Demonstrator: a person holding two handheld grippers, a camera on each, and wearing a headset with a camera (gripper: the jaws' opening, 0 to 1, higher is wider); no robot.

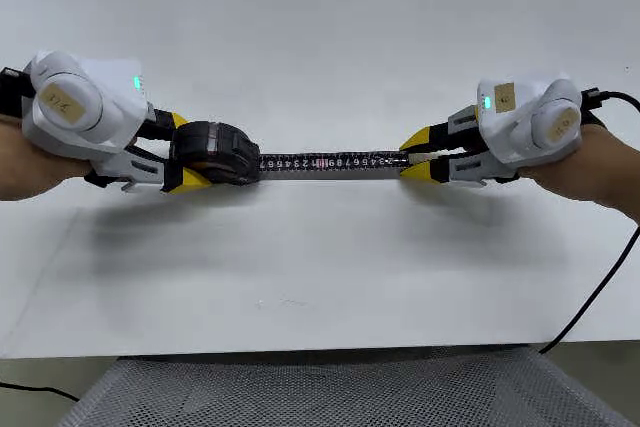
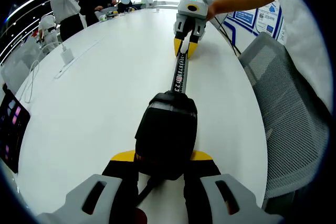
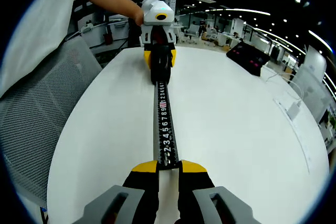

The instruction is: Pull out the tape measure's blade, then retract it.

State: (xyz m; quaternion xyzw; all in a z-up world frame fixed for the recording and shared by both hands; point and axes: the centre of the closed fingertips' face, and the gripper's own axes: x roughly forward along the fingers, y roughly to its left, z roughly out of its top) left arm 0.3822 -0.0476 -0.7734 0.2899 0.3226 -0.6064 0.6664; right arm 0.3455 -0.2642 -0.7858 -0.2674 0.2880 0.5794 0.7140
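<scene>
A black tape measure case (image 1: 215,152) is clamped in my left gripper (image 1: 188,152), whose yellow-tipped jaws close on its sides; the same case (image 2: 167,132) rises between those jaws in the left gripper view. Its dark numbered blade (image 1: 335,162) runs level above the white table to my right gripper (image 1: 414,156), which is shut on the blade's end. In the right gripper view the blade (image 3: 165,129) stretches from my right gripper (image 3: 168,167) to the far case (image 3: 160,65). From the left gripper view the blade (image 2: 180,74) reaches the right gripper (image 2: 185,48).
The white table (image 1: 320,267) spreads wide around both grippers. A grey mesh chair (image 1: 340,392) stands at its near edge. A black cable (image 1: 600,287) trails from the right gripper. Far along the table, people (image 2: 79,1) stand near devices and cables (image 2: 65,56).
</scene>
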